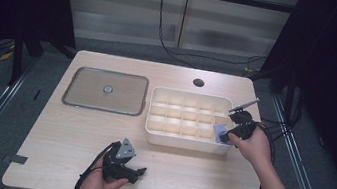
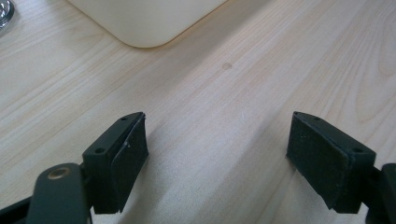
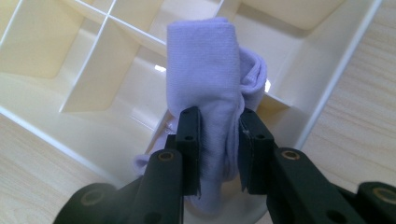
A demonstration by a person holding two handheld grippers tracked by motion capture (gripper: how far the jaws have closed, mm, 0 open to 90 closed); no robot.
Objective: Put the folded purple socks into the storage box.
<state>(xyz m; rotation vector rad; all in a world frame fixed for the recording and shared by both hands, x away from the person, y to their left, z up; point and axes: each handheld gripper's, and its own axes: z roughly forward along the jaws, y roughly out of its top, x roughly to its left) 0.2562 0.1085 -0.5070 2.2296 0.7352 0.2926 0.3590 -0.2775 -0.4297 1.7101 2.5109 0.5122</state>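
A cream divided box (image 1: pixel 184 142) with several compartments stands right of the table's middle. My right gripper (image 1: pixel 229 134) is at the box's front right corner, shut on a folded lilac cloth (image 1: pixel 220 131). In the right gripper view the lilac cloth (image 3: pixel 205 84) stands pinched between the black pads of my right gripper (image 3: pixel 219 149), just over a corner compartment of the box (image 3: pixel 327 74). My left gripper (image 1: pixel 140 172) rests low over the table's front, pointing right. Its jaws stand wide apart in the left gripper view (image 2: pixel 217 161), with bare wood between them.
A grey framed flat lid (image 1: pixel 106 90) with a small knob lies left of the box. A round cable hole (image 1: pixel 198 83) sits near the table's far edge. The box's rounded corner (image 2: pixel 144 23) shows ahead of the left gripper. Cables trail off the right side.
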